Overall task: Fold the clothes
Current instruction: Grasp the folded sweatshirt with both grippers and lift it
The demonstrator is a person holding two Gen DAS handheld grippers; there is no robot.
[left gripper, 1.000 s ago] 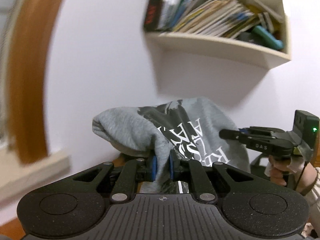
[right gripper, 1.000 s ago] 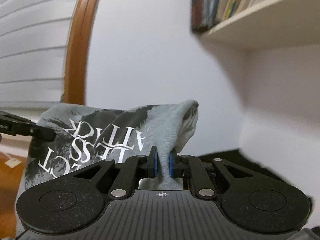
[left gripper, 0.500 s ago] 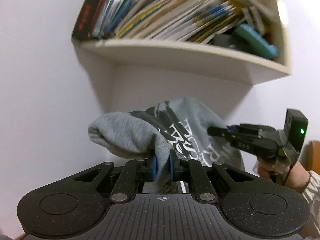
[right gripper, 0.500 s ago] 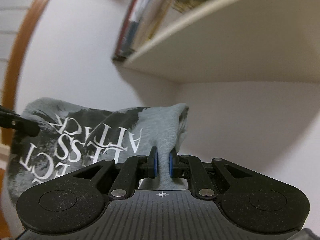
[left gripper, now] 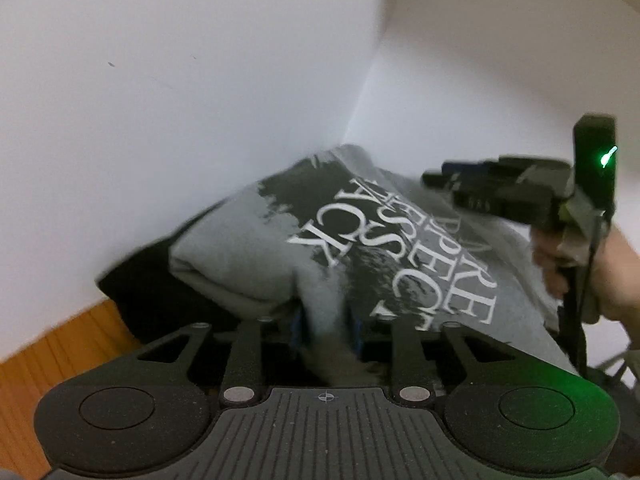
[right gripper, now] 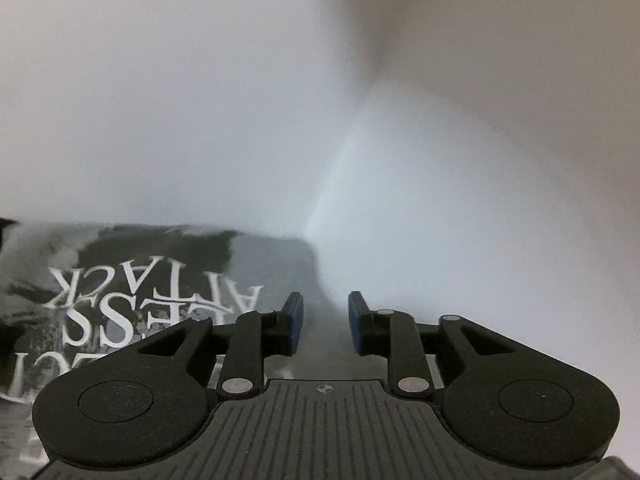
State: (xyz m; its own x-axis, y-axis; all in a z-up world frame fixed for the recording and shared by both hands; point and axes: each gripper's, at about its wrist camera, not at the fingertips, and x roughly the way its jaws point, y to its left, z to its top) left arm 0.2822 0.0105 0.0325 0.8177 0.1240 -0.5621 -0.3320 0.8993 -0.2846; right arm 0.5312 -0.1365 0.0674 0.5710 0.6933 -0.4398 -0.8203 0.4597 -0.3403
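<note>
A folded grey sweatshirt [left gripper: 248,248] with a dark print and white lettering lies in the wall corner, on top of a black fabric pile [left gripper: 136,288]. My left gripper [left gripper: 326,330] is at its near edge. Its jaws are opening, and a fold of grey cloth still sits loose between the blue pads [left gripper: 297,330]. In the right wrist view the sweatshirt [right gripper: 160,264] fills the lower left. My right gripper [right gripper: 325,320] is at its right edge, jaws opening, pads [right gripper: 294,320] apart and off the cloth. The left wrist view also catches the right gripper [left gripper: 436,178] over the sweatshirt's far side.
White walls meet in a corner [left gripper: 360,100] right behind the sweatshirt. A wooden surface [left gripper: 52,356] shows at the lower left. A person's hand [left gripper: 612,280] holds the right gripper's handle, with a cable hanging below it.
Both grippers swung down from shelf height to the corner with the sweatshirt, which now lies on the black pile. Both pairs of pads, shut on cloth before, now stand apart.
</note>
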